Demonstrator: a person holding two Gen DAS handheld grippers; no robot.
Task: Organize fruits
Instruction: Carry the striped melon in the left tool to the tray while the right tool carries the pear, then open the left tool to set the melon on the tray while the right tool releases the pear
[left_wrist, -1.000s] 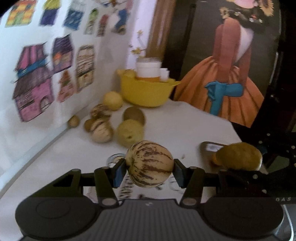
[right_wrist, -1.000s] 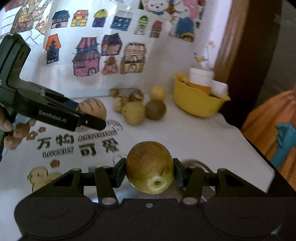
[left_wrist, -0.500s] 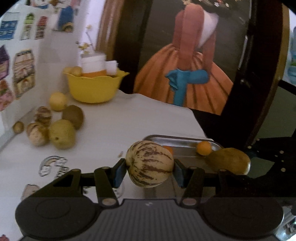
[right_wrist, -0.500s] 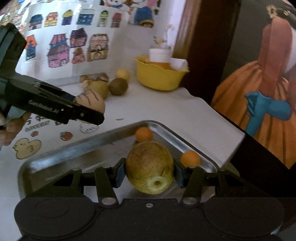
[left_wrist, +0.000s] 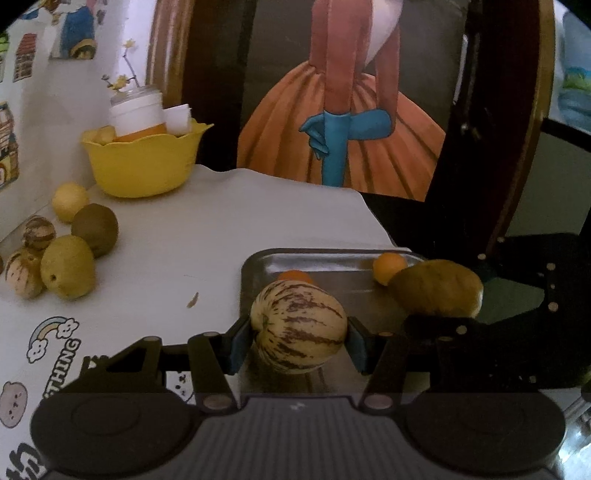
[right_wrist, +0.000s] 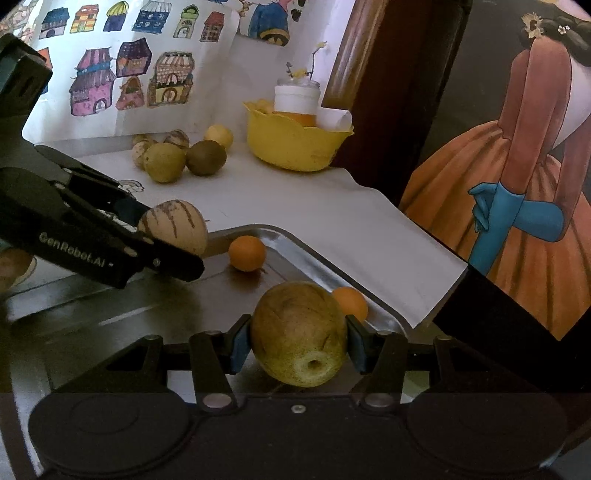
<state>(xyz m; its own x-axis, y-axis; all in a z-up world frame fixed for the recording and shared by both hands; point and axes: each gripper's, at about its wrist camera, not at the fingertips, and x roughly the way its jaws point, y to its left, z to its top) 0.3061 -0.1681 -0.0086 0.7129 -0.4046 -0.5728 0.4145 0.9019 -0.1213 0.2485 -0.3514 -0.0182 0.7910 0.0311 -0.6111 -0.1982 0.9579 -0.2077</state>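
1. Melon (left_wrist: 299, 326), striped, sits clamped in the left tool (left_wrist: 298, 341) over the tray (left_wrist: 332, 258), beside two oranges (left_wrist: 388, 265); more fruit (left_wrist: 68, 266) waits on the tabletop (left_wrist: 207, 236).
2. Pear (right_wrist: 298, 334) is clenched in the right tool (right_wrist: 298, 345) above the tray's near corner. Judged step: delivery; next, lower and release both.

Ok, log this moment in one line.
left gripper: striped melon | right gripper: pear | both over metal tray | tray holds two oranges
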